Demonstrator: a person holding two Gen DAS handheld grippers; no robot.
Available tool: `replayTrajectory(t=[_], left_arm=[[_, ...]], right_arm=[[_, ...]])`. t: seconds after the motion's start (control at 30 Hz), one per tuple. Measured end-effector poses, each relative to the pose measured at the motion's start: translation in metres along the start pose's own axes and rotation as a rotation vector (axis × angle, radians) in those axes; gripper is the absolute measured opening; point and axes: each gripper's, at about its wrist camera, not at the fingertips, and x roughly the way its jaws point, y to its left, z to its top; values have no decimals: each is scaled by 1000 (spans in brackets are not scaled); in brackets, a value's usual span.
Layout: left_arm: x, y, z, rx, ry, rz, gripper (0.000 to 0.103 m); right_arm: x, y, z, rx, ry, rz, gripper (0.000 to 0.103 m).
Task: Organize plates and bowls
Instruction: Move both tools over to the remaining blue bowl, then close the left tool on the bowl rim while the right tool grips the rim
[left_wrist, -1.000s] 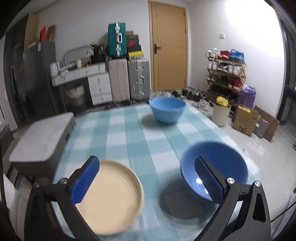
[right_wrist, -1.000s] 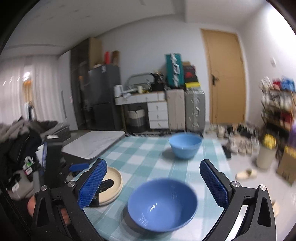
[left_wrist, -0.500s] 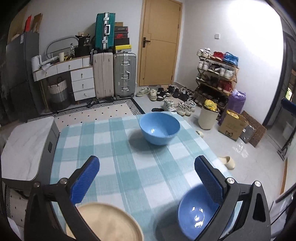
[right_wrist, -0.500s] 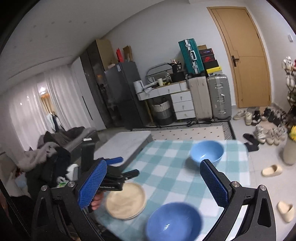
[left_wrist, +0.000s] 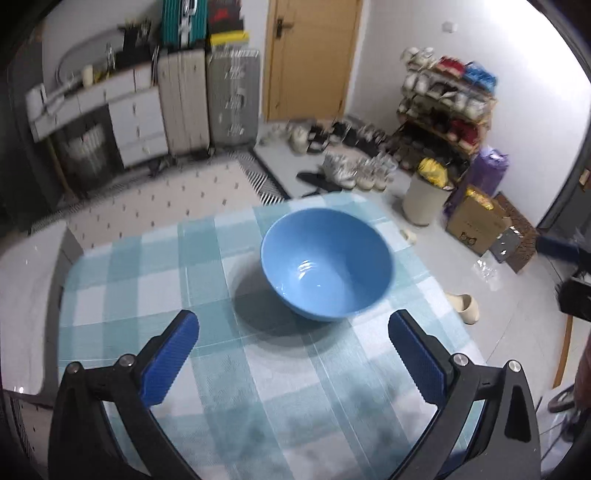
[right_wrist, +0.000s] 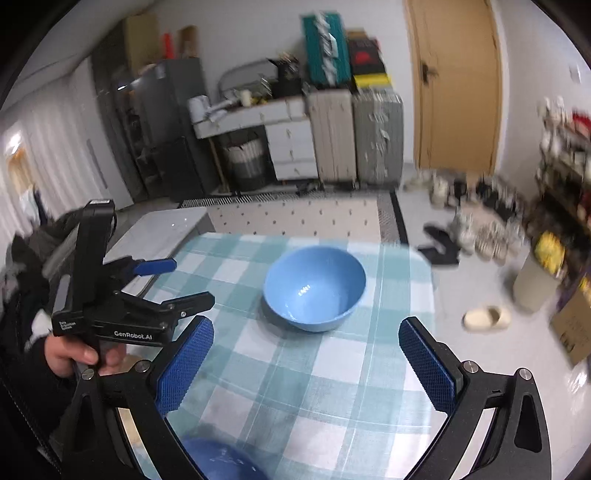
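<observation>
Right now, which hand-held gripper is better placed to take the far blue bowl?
Left, probably. The left hand-held gripper is open and the bowl lies centred just beyond its fingers. The right hand-held gripper, also open, looks farther back.

A glossy light-blue bowl stood upright and empty on the far part of the teal-and-white checked tablecloth. A second, darker blue bowl showed only its rim at the near edge, well apart from the first.
</observation>
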Motion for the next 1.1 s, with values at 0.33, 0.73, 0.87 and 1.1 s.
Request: replayTrajectory(t=[0.33,0.73,0.87,1.1], left_arm=[[86,-13,22,21,103,114,103],[131,-9,34,59,144,175,103],[140,-5,35,63,165,179,103],[154,3,36,33,206,112,86]], right_arm=[[124,-96,24,351,222,250,102],[203,-103,15,257,291,88,102],[213,-108,16,261,278,36,102],[233,-100,16,189,302,-42,102]])
